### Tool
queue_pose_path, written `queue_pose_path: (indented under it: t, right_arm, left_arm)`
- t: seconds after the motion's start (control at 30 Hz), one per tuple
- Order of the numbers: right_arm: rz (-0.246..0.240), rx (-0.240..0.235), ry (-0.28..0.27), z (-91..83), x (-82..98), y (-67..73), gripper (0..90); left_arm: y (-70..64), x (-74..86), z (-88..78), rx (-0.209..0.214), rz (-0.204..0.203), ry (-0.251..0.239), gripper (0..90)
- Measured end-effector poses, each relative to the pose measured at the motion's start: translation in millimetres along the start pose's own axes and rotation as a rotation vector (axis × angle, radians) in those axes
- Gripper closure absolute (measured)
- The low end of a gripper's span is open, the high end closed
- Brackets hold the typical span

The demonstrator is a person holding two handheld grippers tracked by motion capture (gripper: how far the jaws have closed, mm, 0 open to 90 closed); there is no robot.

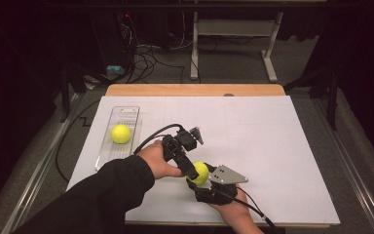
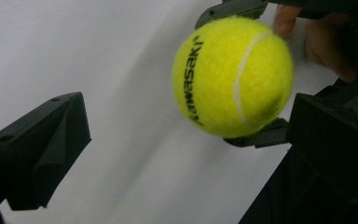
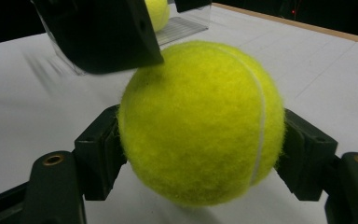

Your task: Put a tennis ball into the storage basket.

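Observation:
My right gripper [image 3: 200, 154] is shut on a yellow tennis ball [image 3: 200, 121], one black pad pressed on each side. In the high view this ball [image 1: 200, 172] hangs just above the white board near the front edge, with the right gripper [image 1: 198, 181] under its grey plate. From the left my left gripper [image 1: 191, 169] reaches in beside the ball. Its jaws stand wide open [image 2: 182, 135], and the ball [image 2: 233, 77] lies ahead between them, nearer the right-hand jaw and untouched. One jaw of the left gripper [image 3: 102, 32] hovers over the ball's top.
A second yellow ball [image 1: 121, 133] lies in a clear plastic tray [image 1: 126, 111] at the board's left. The white board [image 1: 272, 146] covers a wooden table [image 1: 195, 90]. Cables and a desk frame [image 1: 268, 53] stand on the floor beyond.

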State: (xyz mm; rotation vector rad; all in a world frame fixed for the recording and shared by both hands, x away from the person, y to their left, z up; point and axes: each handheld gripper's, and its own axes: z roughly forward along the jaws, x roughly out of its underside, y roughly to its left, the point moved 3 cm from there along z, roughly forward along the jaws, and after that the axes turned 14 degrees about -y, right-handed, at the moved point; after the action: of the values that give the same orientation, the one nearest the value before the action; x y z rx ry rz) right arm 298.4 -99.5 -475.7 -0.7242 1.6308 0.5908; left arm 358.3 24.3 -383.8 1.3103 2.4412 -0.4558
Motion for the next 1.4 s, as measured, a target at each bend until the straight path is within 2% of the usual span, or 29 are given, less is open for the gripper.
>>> queue_pose_path:
  t: [0.03, 0.1, 0.27, 0.6, 0.63, 0.8, 0.83, 0.87, 1.2, 1.27, 1.3, 1.4]
  right_arm:
    - [0.008, -0.011, 0.000, -0.1, 0.0, 0.5, 27.1]
    - [-0.009, -0.004, -0.005, 0.3, -0.3, 0.3, 27.0]
    - [-0.003, -0.012, -0.011, 0.2, -0.9, 1.3, 27.0]
    - [-0.007, -0.011, -0.016, -0.2, -1.5, 0.9, 27.0]
    - [-0.007, -0.009, -0.015, 0.0, -1.3, 0.7, 27.0]
    - [-0.006, -0.011, -0.007, 0.6, 0.0, 0.7, 27.0]
    - [-0.006, -0.011, -0.006, 0.7, 0.0, 0.6, 27.0]
    - [-0.004, -0.011, -0.005, 0.7, 0.0, 0.4, 26.9]
    - [0.005, -0.019, -0.021, -0.1, -0.8, -1.8, 25.9]
    - [0.023, -0.023, -0.027, -0.1, -0.9, -1.8, 21.1]
    - [0.023, -0.023, -0.027, -0.1, -0.9, -1.8, 21.1]
    - [0.025, -0.025, -0.032, 0.4, -1.0, -0.4, 12.7]
  left_arm:
    - [-1.3, -0.9, 2.0, 0.005, 0.001, 0.003, 0.5]
    - [-3.5, -2.4, 5.9, 0.014, -0.001, 0.009, 0.8]
    - [-5.4, -2.7, 15.8, 0.044, -0.010, 0.020, 4.0]
    - [-8.0, -1.4, 25.1, 0.107, -0.026, 0.033, 20.2]
    - [-8.2, -1.4, 26.0, 0.120, -0.030, 0.036, 23.9]
    - [-8.0, -1.4, 28.0, 0.120, -0.034, 0.040, 25.8]
    - [-7.3, -1.6, 27.7, 0.119, -0.025, 0.049, 26.0]
    - [-8.2, -1.8, 28.1, 0.116, -0.035, 0.038, 26.0]
    - [-10.5, -3.9, 26.3, 0.098, -0.028, 0.035, 26.6]
    - [-10.1, -4.0, 25.8, 0.098, -0.028, 0.036, 26.6]
    - [-10.0, -4.1, 25.7, 0.097, -0.028, 0.033, 26.6]
    - [-9.7, -5.4, 23.8, 0.092, -0.031, 0.025, 26.6]
